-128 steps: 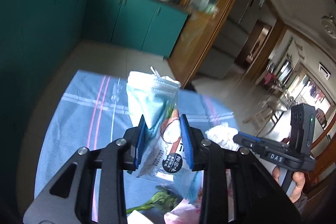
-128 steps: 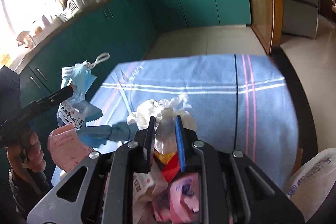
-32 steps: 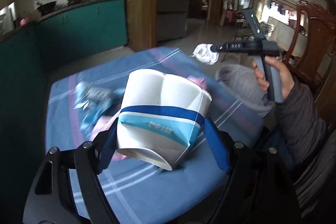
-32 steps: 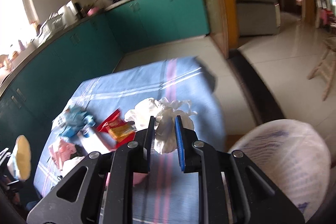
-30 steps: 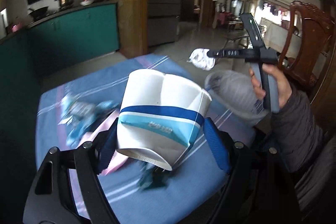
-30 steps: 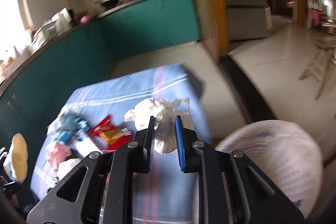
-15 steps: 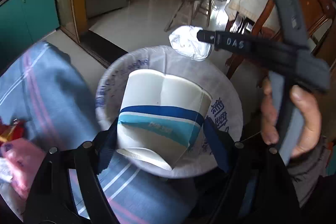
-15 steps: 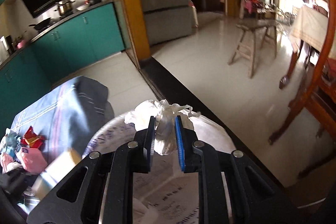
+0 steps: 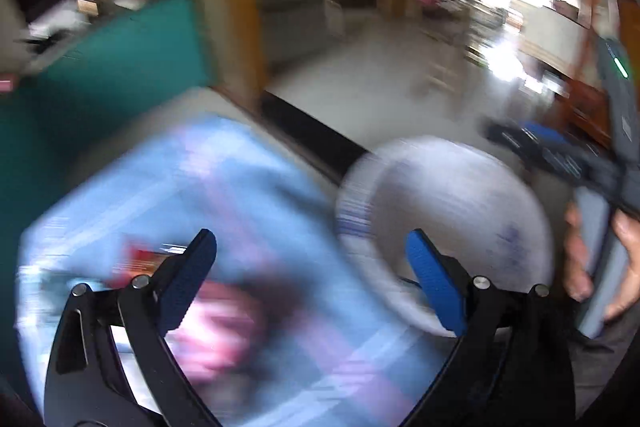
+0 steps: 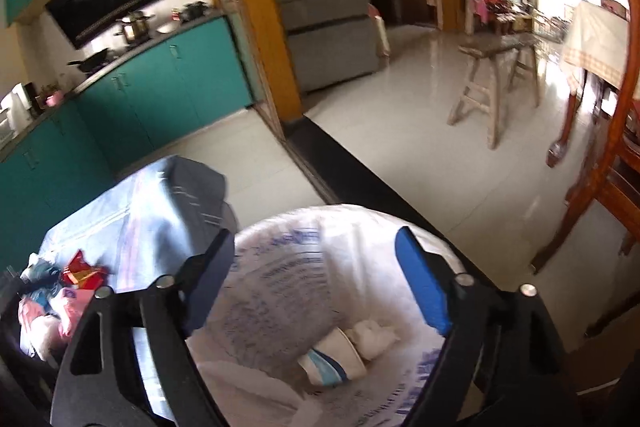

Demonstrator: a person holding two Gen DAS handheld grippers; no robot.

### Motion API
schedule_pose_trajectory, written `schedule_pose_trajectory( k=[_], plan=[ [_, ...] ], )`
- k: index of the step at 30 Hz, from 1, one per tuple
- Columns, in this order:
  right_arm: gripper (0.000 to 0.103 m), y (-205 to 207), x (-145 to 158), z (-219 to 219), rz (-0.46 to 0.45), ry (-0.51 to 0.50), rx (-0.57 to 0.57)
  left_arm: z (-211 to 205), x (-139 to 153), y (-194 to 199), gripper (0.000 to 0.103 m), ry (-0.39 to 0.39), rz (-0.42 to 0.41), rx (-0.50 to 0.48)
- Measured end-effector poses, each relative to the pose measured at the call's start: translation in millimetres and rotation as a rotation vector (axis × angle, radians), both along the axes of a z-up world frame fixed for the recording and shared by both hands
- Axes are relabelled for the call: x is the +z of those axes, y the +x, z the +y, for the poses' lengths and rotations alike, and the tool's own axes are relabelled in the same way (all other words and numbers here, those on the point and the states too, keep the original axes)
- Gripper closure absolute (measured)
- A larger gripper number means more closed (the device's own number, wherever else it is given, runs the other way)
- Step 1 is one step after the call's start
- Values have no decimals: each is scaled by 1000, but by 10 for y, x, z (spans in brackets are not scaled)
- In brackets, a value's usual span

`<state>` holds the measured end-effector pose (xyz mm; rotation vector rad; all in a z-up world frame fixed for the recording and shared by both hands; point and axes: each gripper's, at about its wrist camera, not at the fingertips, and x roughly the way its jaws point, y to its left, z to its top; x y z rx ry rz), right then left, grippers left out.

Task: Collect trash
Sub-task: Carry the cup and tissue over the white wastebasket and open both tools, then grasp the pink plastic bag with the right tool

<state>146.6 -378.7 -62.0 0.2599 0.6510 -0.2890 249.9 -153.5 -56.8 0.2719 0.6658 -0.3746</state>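
Both grippers empty over the trash bag

The right gripper hangs above the white bag, its jaws opening with nothing between them; a paper cup and a tissue wad lie inside. The left gripper, jaws opening and empty, points at the blue tablecloth, where blurred pink wrappers remain. These look light, soft and crushable, best pinched at a raised fold.

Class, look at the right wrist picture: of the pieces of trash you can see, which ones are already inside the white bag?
The paper cup with the blue band and the crumpled white tissue beside it lie inside the white bag. The red wrapper and pink wrapper still lie on the blue cloth.
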Motion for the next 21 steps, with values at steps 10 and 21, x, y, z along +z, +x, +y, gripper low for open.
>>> schedule_pose_trajectory(
  k=[10, 21],
  plan=[
    [14, 309, -151, 1523, 6, -80, 468, 1882, 150, -12, 5, -129, -75, 466],
    [10, 650, -381, 2502, 65, -86, 592, 2298, -45, -422, 4, -182, -24, 470]
  ],
)
